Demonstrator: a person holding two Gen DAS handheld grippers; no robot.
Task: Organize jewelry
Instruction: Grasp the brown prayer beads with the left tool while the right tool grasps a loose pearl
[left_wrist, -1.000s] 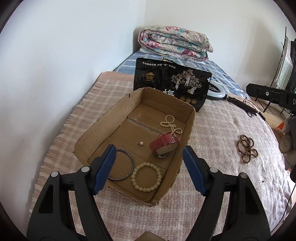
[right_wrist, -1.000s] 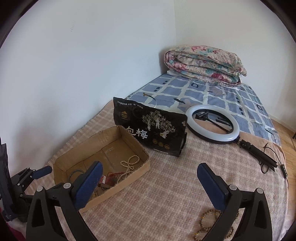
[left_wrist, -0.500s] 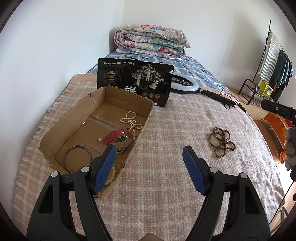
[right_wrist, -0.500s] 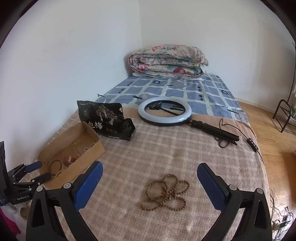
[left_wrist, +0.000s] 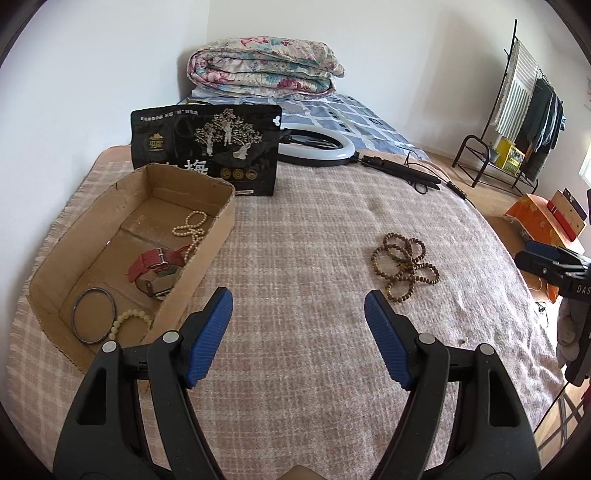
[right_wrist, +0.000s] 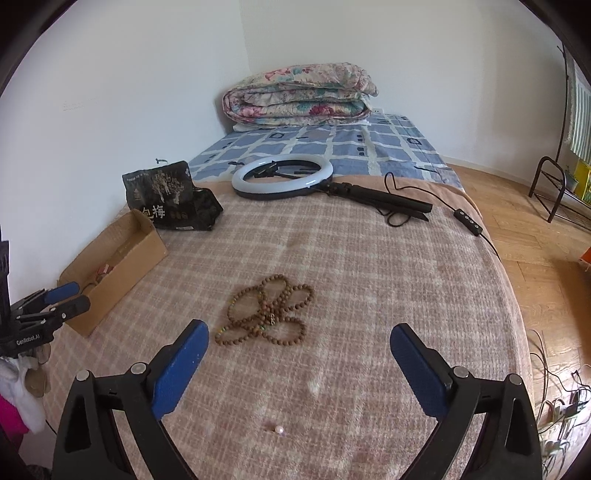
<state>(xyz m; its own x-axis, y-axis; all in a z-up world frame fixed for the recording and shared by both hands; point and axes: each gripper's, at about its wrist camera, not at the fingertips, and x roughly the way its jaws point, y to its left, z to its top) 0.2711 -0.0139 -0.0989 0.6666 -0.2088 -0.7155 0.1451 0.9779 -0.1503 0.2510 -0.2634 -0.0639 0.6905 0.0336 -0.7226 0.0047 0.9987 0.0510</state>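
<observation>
- The left gripper (left_wrist: 298, 308), black with blue pads, is hovering over the pink-and-cream checked blanket (left_wrist: 314, 229), its jaws spread wide and holding nothing.
- The right gripper (right_wrist: 295, 345) is hanging over the same blanket with its jaws likewise gaping and empty.
- A small pale pearl bead (right_wrist: 279, 429) is lying loose on the blanket between the right gripper's arms, near the bed's front edge.
- The looped string of brown wooden beads (right_wrist: 266, 311) is resting flat just ahead of the right gripper, well apart from the box.
- The shallow brown cardboard box (left_wrist: 207, 254) is sitting at the left, near the white wall; inside are lying a dark metal bangle (left_wrist: 93, 316), a pale green bead bracelet (left_wrist: 129, 322), a red-strapped watch (left_wrist: 155, 264) and a cream pearl strand (left_wrist: 190, 230).
- A black printed snack pouch (left_wrist: 207, 149) is standing just behind the box.
- A white ring light (right_wrist: 282, 176) with black handle is lying farther back, cable trailing toward the right edge.
- A folded floral quilt (right_wrist: 299, 94) is sitting on the blue checked sheet (right_wrist: 388, 146) in the corner.
- Wooden floor (right_wrist: 535, 236) is opening out to the right, with a black clothes rack (left_wrist: 517, 122) beyond.
</observation>
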